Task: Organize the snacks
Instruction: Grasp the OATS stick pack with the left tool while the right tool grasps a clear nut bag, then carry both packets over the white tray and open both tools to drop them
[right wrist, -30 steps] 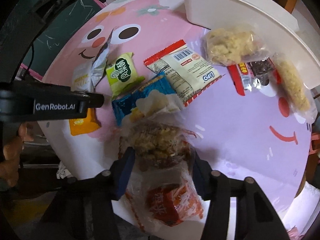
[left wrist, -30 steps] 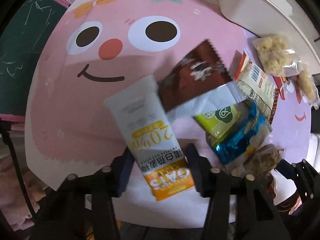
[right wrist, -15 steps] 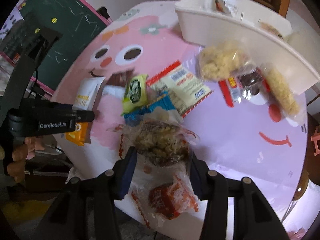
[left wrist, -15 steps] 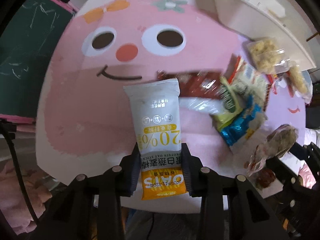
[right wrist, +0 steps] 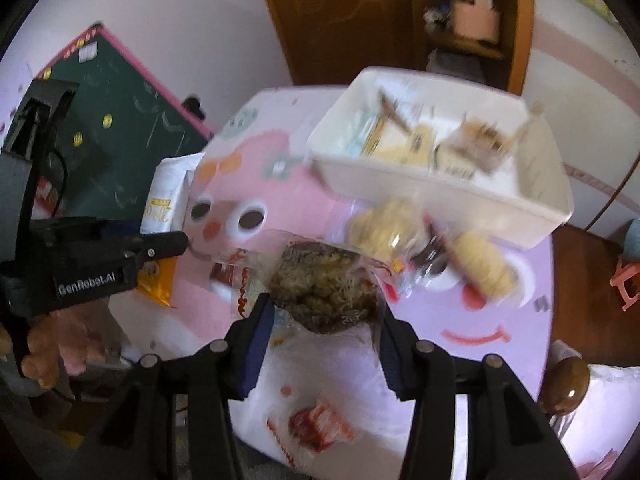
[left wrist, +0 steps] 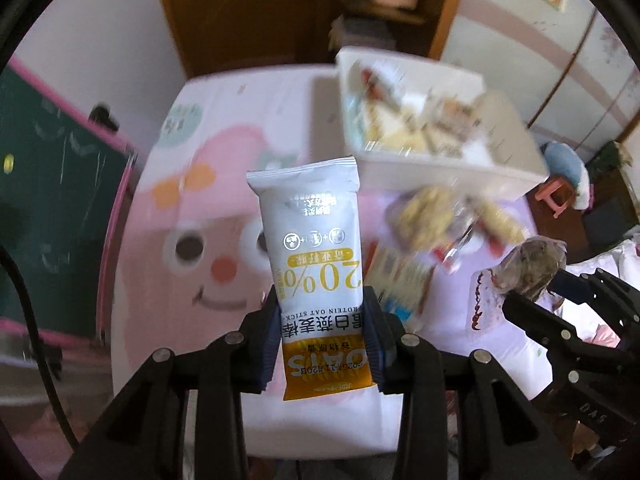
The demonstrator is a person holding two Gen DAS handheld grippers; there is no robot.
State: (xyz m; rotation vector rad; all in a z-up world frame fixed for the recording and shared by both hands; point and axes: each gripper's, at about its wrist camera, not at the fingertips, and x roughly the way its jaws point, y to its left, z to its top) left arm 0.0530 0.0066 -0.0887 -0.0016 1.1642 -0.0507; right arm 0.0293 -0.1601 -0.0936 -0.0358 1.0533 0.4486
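Observation:
My left gripper [left wrist: 322,332] is shut on a white and orange oat bar packet [left wrist: 316,248], held upright well above the table. My right gripper [right wrist: 324,320] is shut on a clear bag of brown, shredded snack [right wrist: 324,284], also lifted off the table. From the right wrist view the left gripper [right wrist: 120,248] and the oat bar packet [right wrist: 166,196] show at the left. A white bin [right wrist: 532,204] with several snacks inside stands at the far side of the table. Loose yellow puffed snack bags [right wrist: 480,264] lie in front of it.
The round table [left wrist: 152,208] has a pink cartoon-face cover. A green chalkboard [left wrist: 48,184] stands to the left, a wooden door [right wrist: 360,20] behind. A red-printed packet [right wrist: 316,428] lies near the table's front edge. A person's hand [right wrist: 40,356] holds the left gripper.
Both grippers have risen from the table with their packets. The left jaws closed on the oat bar packet. The views now tilt up and show the white bin and the room.

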